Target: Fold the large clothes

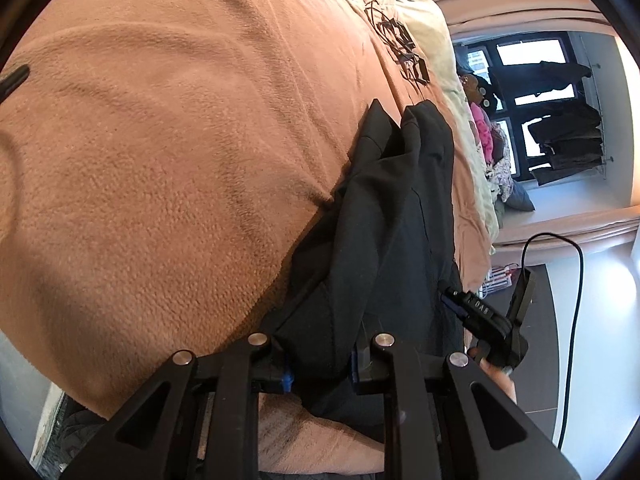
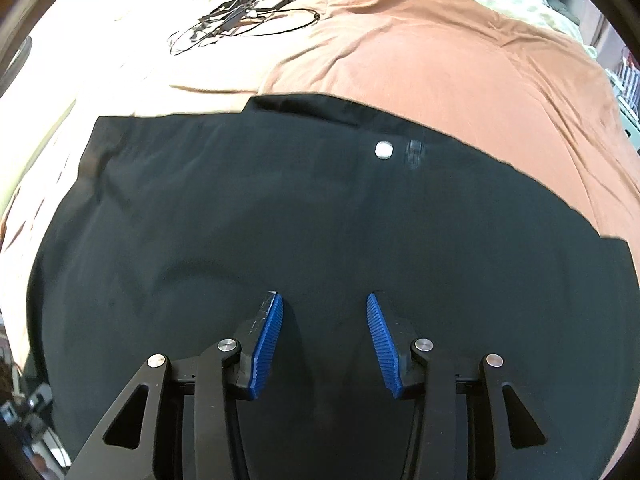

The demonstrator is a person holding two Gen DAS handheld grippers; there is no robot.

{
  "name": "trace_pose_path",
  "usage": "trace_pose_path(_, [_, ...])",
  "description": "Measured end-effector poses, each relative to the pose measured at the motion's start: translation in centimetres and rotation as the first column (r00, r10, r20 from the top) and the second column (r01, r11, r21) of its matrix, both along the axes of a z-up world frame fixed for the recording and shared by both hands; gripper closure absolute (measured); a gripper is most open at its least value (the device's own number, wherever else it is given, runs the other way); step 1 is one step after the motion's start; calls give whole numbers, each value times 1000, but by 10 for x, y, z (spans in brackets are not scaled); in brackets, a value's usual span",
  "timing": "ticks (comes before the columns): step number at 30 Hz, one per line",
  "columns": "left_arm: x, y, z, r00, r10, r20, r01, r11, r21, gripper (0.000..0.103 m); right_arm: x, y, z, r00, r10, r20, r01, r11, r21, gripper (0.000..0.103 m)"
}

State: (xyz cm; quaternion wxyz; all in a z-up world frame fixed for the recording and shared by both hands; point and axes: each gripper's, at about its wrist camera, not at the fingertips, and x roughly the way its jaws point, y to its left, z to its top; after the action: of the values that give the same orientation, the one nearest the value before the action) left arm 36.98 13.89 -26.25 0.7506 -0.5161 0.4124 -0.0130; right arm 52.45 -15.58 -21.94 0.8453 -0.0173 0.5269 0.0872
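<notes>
A large black garment [image 2: 280, 208] with a silver button [image 2: 384, 149] near its top hem lies spread flat on a brown fleece blanket [image 2: 460, 64]. My right gripper [image 2: 325, 320] hovers over its middle, open, with only flat cloth below the blue pads [image 2: 266, 340]. In the left wrist view a bunched part of the black garment [image 1: 384, 216] runs along the blanket [image 1: 160, 160] near the bed's edge and in between my left gripper's [image 1: 320, 372] fingers, which are shut on it. A person's hand [image 1: 498, 378] holds the other tool at the right.
A tangle of black cables and flat frames [image 2: 240, 16] lies on the cream sheet [image 2: 100, 40] beyond the garment, also visible as clutter [image 1: 404, 52]. Past the bed's edge are dark floor [image 1: 592, 360], a dangling cable [image 1: 576, 320], a window ledge with clothes [image 1: 496, 148] and a rack [image 1: 568, 140].
</notes>
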Motion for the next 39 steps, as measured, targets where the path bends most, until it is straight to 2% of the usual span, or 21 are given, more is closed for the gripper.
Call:
trace_pose_path(3, [-1, -1, 0, 1000, 9, -9, -9, 1000, 2, 83, 18, -3, 0, 1000, 7, 0, -7, 1000, 12, 58])
trace_pose_path(6, [0, -4, 0, 999, 26, -23, -26, 1000, 2, 83, 32, -1, -1, 1000, 3, 12, -3, 1000, 1, 64])
trace_pose_path(8, [1, -5, 0, 999, 36, -31, -36, 999, 4, 83, 42, -3, 1, 1000, -17, 20, 17, 1000, -3, 75])
trace_pose_path(9, [2, -5, 0, 999, 41, -35, -41, 999, 2, 83, 47, -5, 1, 999, -28, 24, 28, 1000, 1, 77])
trace_pose_path(13, [7, -6, -2, 998, 48, -37, -49, 999, -9, 83, 62, -18, 11, 997, -71, 23, 69, 995, 66, 78])
trace_pose_path(16, [6, -5, -4, 998, 49, -27, -50, 999, -12, 82, 45, -26, 30, 996, -69, 60, 64, 994, 90, 78])
trace_pose_path(18, [5, -5, -2, 999, 51, -15, -51, 999, -18, 82, 28, -34, 34, 996, -65, 55, 59, 993, 101, 78])
trace_pose_path(24, [-2, 1, 11, 997, 48, 54, -45, 997, -56, 89, -43, -38, 23, 1000, -26, -6, 27, 990, 136, 78])
trace_pose_path(28, [-1, -1, 36, 992, 22, 124, -15, 998, -63, 90, -89, -32, 8, 998, 7, -63, 4, 985, 170, 84])
trace_pose_path(31, [3, -6, 58, 985, -5, 173, 15, 998, -58, 90, -121, -27, -2, 996, 22, -87, -4, 980, 197, 84])
trace_pose_path(39, [15, -28, 107, 959, -86, 269, 96, 995, -24, 91, -199, -28, 0, 998, 19, -63, -1, 964, 266, 87])
